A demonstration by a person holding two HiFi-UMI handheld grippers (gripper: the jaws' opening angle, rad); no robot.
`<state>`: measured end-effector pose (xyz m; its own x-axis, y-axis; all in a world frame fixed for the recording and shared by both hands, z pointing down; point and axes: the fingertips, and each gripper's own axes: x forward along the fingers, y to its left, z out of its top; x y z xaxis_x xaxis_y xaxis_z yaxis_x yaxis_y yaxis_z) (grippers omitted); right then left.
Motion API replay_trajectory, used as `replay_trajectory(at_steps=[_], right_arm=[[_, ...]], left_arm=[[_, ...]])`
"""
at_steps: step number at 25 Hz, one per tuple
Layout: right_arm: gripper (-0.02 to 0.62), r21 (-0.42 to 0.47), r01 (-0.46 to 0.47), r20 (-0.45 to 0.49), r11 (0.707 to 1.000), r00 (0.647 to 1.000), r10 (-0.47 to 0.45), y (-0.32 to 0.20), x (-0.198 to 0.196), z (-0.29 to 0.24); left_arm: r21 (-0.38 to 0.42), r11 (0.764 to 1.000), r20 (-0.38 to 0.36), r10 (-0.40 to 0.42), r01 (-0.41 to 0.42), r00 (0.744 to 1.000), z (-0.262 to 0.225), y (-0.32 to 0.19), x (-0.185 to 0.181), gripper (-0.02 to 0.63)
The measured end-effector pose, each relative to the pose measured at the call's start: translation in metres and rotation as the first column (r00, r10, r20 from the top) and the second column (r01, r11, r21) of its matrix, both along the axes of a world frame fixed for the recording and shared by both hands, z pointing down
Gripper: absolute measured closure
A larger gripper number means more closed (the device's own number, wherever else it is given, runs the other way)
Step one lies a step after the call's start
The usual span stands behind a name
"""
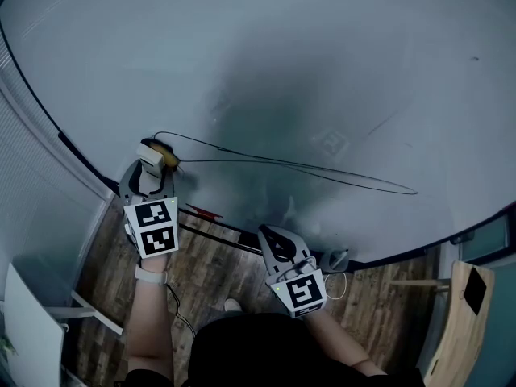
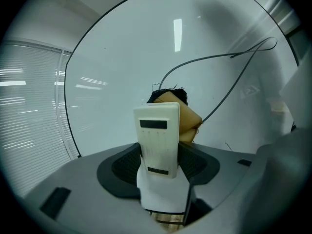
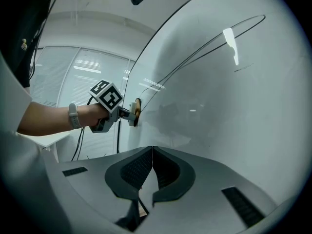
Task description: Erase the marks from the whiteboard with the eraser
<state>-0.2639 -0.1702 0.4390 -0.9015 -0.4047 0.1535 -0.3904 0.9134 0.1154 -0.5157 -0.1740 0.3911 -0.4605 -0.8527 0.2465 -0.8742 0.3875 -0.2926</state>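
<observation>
Gripping the eraser point(image 2: 157, 135) in the left gripper point(image 1: 151, 168), claw narrowed onto its white plastic back from both sides. Pressing the eraser's tan felt face point(image 2: 184, 117) against the whiteboard point(image 1: 339, 63), at about 9 o'clock in the head view, right at the near end of the marks point(image 1: 322, 170). Drawn as a thin dark looping line, running from the eraser out toward 3 o'clock and closing to a point there; in the left gripper view, arcing up from the felt toward 1 o'clock. Holding the right gripper point(image 3: 152, 172) at about 6 o'clock in the head view, by the board's lower edge, claw fully closed with nothing between the black pads. Looking from that gripper's own camera along the board, with the left gripper and eraser at 9 o'clock, felt touching the surface. Below the board, wood-plank floor point(image 1: 218, 256); at 9 o'clock in the left gripper view, window blinds point(image 2: 29, 111).
</observation>
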Motion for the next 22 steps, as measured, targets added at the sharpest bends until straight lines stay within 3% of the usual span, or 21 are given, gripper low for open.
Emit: replay_trajectory(at_steps=[12,22], right_arm=[[0.566,0.011,0.041,-0.014,0.999,0.999,-0.041,-0.012,0.063,-0.011],[0.566,0.022,0.086,-0.007,0.996,0.996,-0.086,-0.009,0.125,-0.023]], left_arm=[[-0.042,0.999,-0.011,-0.024,0.023,1.000,-0.010,-0.014,0.069,0.356],[-0.069,0.997,0.102,-0.023,0.031,0.994,-0.054,-0.030,0.157,0.356]])
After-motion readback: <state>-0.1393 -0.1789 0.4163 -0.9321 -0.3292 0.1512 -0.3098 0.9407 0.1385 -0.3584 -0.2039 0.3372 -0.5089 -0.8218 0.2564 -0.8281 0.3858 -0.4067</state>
